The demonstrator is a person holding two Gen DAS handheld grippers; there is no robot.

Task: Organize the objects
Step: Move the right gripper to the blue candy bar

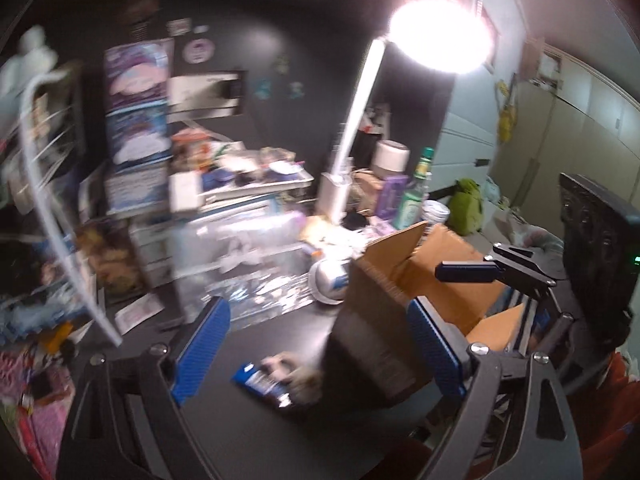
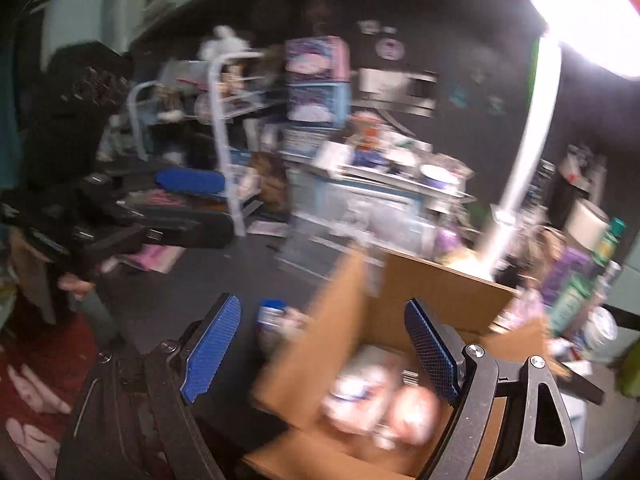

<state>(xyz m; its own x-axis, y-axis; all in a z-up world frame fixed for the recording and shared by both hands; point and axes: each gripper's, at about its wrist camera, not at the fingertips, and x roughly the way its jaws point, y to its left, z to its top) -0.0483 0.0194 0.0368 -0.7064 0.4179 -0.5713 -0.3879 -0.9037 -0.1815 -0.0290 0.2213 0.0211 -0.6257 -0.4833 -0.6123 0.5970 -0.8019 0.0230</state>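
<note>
An open cardboard box (image 1: 424, 276) stands on the black desk (image 1: 256, 344); it also shows in the right wrist view (image 2: 360, 344), with pale round packets (image 2: 380, 404) inside. A blue and white packet (image 1: 276, 380) lies on the desk left of the box; it shows in the right wrist view (image 2: 276, 316) too. My left gripper (image 1: 320, 348) is open and empty, above that packet and the box's near wall. My right gripper (image 2: 320, 352) is open and empty over the box's left flap. The right gripper shows in the left wrist view (image 1: 480, 276) over the box. Both views are blurred.
A white desk lamp (image 1: 356, 128) shines brightly behind the box. Stacked clear drawers and boxes (image 1: 224, 216) crowd the back of the desk. Bottles (image 1: 412, 196) stand at the right, and a white wire rack (image 2: 224, 140) at the left.
</note>
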